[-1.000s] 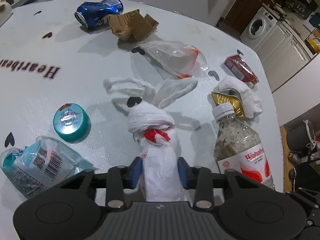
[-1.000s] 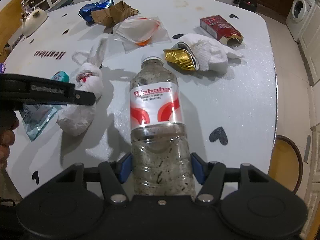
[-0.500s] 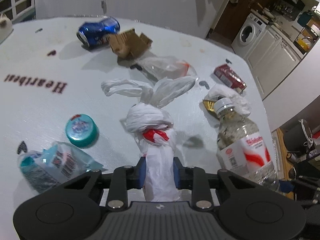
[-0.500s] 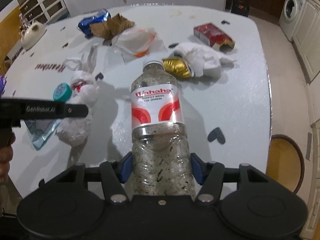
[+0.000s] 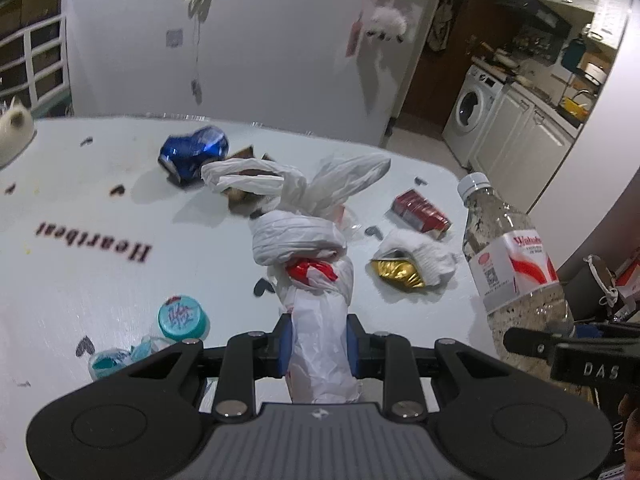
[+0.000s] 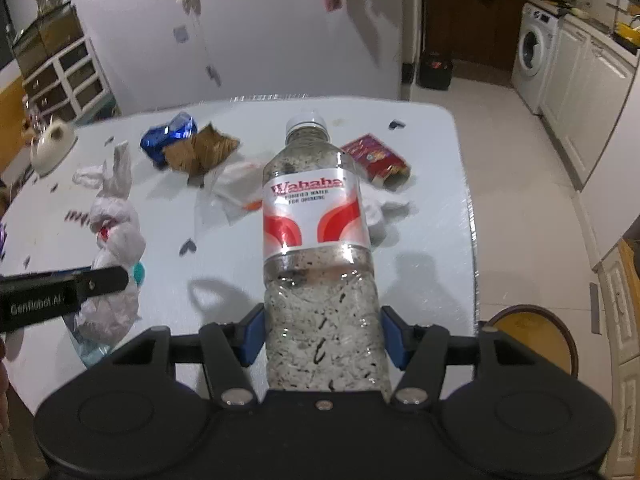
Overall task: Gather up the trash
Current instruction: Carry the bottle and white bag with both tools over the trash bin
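My left gripper (image 5: 317, 346) is clamped on the knotted white plastic bag (image 5: 310, 280), blue pads squeezing its lower body after the jaws have just been closing in on it; the knot and the two loose handle ears stand up ahead of me, and the bag looks clear of the white table (image 5: 100, 280); over on the other side, my right gripper (image 6: 323, 334) is clamped on the Wahaha water bottle (image 6: 316, 240), pads pressing either flank of the speckled lower half, cap pointing away, bottle also up off the surface; both pieces of trash are in hand, so the job now, as I judge it, is a clean carry; keep the bag squeeze firm because thin plastic slips and could sag out; keep the bottle from pivoting, since it is held low and its top is free to swing; keep the two loads apart, they are near each other; left on the table: crushed blue can (image 5: 194, 154), red carton (image 5: 420, 214), gold foil wrapper (image 5: 396, 272), teal lid (image 5: 182, 317); no bin is in view yet
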`<state>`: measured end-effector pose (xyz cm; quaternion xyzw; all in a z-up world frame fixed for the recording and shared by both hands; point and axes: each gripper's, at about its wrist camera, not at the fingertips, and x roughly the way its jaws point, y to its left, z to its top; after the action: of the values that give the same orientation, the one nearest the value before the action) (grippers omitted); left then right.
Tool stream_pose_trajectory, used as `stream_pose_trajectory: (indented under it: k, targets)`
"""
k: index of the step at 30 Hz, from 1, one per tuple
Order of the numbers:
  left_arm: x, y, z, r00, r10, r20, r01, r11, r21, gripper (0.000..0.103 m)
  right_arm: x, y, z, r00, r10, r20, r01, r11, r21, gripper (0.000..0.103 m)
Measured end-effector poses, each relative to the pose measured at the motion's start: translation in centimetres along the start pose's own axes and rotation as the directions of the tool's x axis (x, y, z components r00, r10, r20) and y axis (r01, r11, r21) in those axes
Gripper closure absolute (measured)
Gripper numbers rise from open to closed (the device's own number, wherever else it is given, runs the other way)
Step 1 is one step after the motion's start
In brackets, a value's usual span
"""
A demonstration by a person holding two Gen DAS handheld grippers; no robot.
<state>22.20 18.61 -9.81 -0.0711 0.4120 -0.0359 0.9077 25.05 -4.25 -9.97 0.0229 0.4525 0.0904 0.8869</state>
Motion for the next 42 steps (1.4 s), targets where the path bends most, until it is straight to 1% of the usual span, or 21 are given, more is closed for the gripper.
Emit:
stream_pose_trajectory:
  k: [9, 12, 17, 21, 27, 33, 37, 42]
  targets:
    - [-2.3, -3.0, -0.1, 0.998, -0.017, 0.055, 0.015, 0.999, 0.037, 0.075, -3.7, -1.5, -0.1, 0.997, -0.009, 0.082, 0.007, 0.999, 0.033, 0.043]
    - [-2.5, -4.4, -0.2, 0.998, -0.024, 0.062, 0.021, 0.999, 0.046, 0.075, -4.6, -2.7, -0.4, 0.996, -0.009, 0.093, 0.004, 0.999, 0.050, 0.043]
    - [-2.1, -7.8, -0.4, 0.998, -0.030, 0.060, 0.027, 0.998, 0.051, 0.075, -5.6, -5.4, -1.1, 0.994, -0.013, 0.107, 0.006, 0.998, 0.065, 0.043]
    - [-1.6, -11.5, -0.5, 0.998, -0.030, 0.061, 0.026, 0.998, 0.064, 0.075, -6.2, -8.8, -1.4, 0.994, -0.015, 0.110, 0.006, 0.997, 0.081, 0.043]
    - [-0.2, -17.7, -0.7, 0.999, -0.025, 0.043, 0.022, 0.998, 0.062, 0.075, -6.9, -15.0, -1.3, 0.995, -0.008, 0.103, -0.002, 0.995, 0.095, 0.043]
    - [2.1, -23.9, -0.7, 0.999, -0.030, 0.026, 0.029, 0.998, 0.050, 0.075, -7.0, -21.3, -1.3, 0.997, 0.003, 0.083, -0.011, 0.995, 0.094, 0.043]
    - [4.1, -27.7, -0.9, 0.999, -0.048, -0.001, 0.048, 0.997, 0.052, 0.075, -6.6, -25.6, -1.4, 0.998, 0.000, 0.063, -0.006, 0.995, 0.097, 0.043]
    - [6.9, -31.8, -1.5, 0.995, -0.078, -0.065, 0.082, 0.995, 0.062, 0.075, -5.7, -30.0, -1.7, 1.000, -0.008, 0.030, 0.004, 0.993, 0.116, 0.043]
